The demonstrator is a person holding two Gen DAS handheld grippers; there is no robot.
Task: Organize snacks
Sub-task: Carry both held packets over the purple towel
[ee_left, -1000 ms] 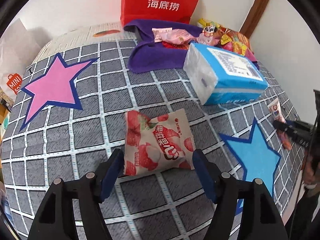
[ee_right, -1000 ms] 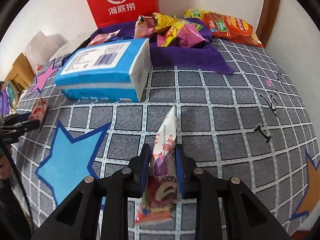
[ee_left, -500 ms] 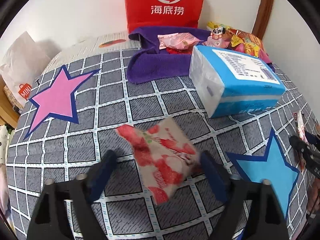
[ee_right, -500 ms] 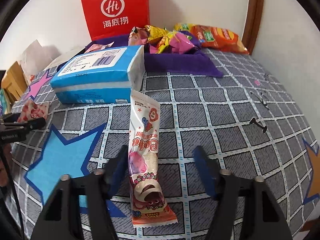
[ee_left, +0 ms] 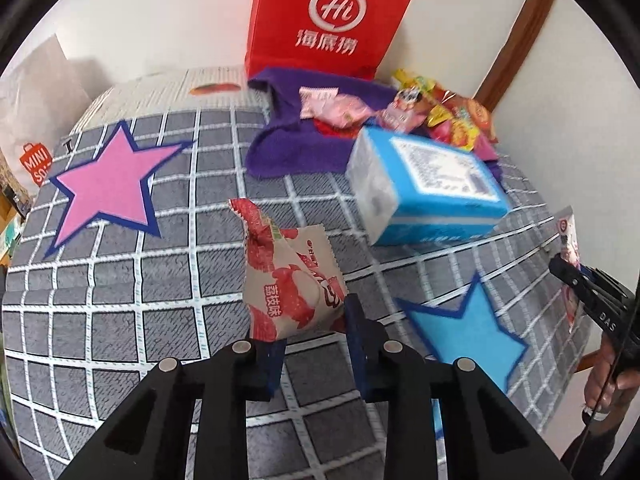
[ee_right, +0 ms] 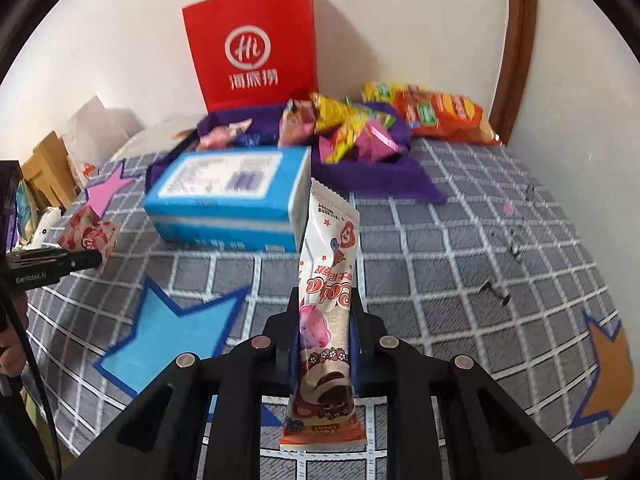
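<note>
A red-and-white fruit snack packet point(ee_left: 292, 288) is crumpled between the blue pads of my left gripper point(ee_left: 316, 332), which is shut on it and holds it off the grey checked mat point(ee_left: 160, 312). A long white-and-pink snack packet point(ee_right: 328, 264) stands upright in my right gripper point(ee_right: 326, 344); its jaws are closing and the pads press both sides of the packet. Each gripper shows in the other's view: the right gripper point(ee_left: 580, 284) at the right edge, the left gripper point(ee_right: 80, 258) at the left edge with its packet point(ee_right: 86, 234).
A blue tissue pack point(ee_right: 228, 196) lies mid-mat. Behind it a purple cloth point(ee_right: 372, 172) holds several snack bags point(ee_right: 352, 128), with orange chip bags point(ee_right: 444, 116) at the wall. A red paper bag point(ee_right: 252, 44) stands at the back, a white shopping bag point(ee_left: 32, 120) far left.
The left jaws closed on the fruit packet, which lay flat before, and lifted it. The right jaws opened, the long packet lay flat, and now they grip it upright and raised.
</note>
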